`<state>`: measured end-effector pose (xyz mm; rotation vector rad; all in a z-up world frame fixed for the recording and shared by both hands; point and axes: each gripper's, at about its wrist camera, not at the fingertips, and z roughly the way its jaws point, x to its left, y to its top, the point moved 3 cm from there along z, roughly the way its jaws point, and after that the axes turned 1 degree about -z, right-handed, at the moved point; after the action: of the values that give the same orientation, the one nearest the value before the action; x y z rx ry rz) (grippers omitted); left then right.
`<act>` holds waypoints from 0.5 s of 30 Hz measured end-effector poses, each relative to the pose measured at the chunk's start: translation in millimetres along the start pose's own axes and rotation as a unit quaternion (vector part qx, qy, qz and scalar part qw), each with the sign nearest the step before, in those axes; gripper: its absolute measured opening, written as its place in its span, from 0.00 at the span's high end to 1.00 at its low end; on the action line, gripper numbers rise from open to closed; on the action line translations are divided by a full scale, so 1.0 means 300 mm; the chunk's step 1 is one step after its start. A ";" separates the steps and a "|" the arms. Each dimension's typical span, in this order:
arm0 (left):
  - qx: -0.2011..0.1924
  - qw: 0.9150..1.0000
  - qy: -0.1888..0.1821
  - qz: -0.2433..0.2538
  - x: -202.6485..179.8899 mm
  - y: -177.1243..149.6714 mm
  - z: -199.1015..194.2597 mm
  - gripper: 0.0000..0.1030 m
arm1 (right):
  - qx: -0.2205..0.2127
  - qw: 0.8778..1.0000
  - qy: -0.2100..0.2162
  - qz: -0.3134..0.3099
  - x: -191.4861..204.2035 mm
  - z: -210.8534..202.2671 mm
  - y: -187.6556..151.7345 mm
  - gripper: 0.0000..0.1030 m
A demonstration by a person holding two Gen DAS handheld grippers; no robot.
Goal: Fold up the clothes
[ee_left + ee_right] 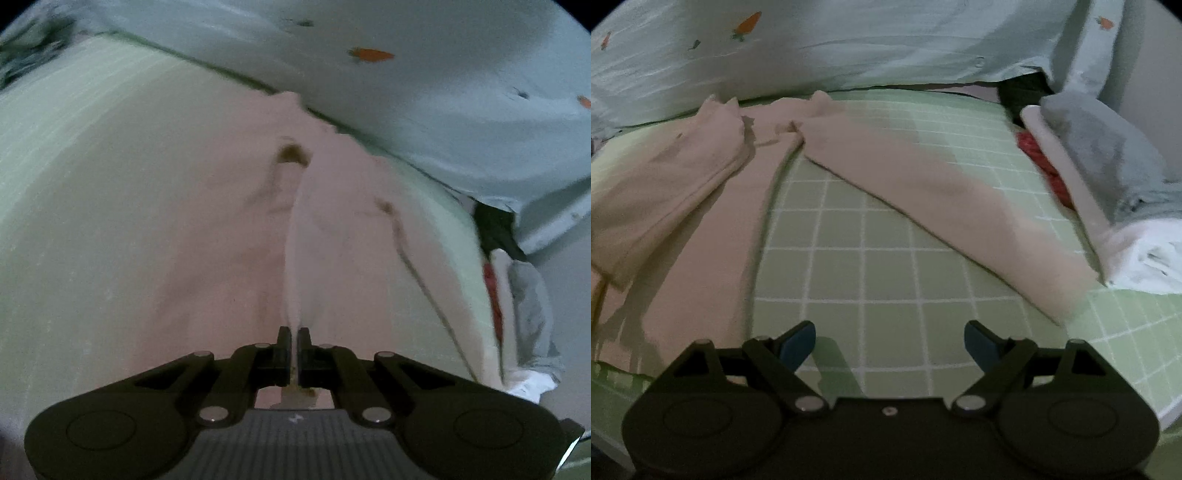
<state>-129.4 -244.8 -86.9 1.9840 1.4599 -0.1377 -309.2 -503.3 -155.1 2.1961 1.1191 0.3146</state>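
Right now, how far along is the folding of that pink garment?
Early on. One part of the pink garment already lies doubled over. The left gripper is pinched shut on a ridge of its fabric. The right gripper hangs open above the green checked sheet, holding nothing. A long section remains spread out.

Nothing readable turned up in either view. The only sign-like mark was a small pale emblem [295, 419] low at centre on the ribbed grey body of the left gripper [294, 334], too blurred to read. The carrot prints [748, 24] on the pale quilt [886, 44], upper left, carried no lettering.
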 end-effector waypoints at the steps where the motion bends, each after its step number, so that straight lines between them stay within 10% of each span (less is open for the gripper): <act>1: 0.001 1.000 0.007 -0.010 0.028 -0.012 -0.008 0.97 | 0.001 1.000 0.003 -0.002 0.013 0.004 0.003 0.14; 8: 0.034 0.994 0.050 -0.091 0.196 -0.042 0.029 0.97 | 0.005 1.000 0.017 -0.016 0.088 0.020 0.024 0.14; 15: 0.071 0.994 0.063 -0.062 0.190 -0.017 0.076 0.86 | 0.008 1.000 0.008 -0.016 0.119 0.024 0.038 0.14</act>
<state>-106.2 -210.5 -132.4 2.0469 1.6970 -0.1759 -276.8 -483.0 -156.0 2.1905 1.1689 0.3109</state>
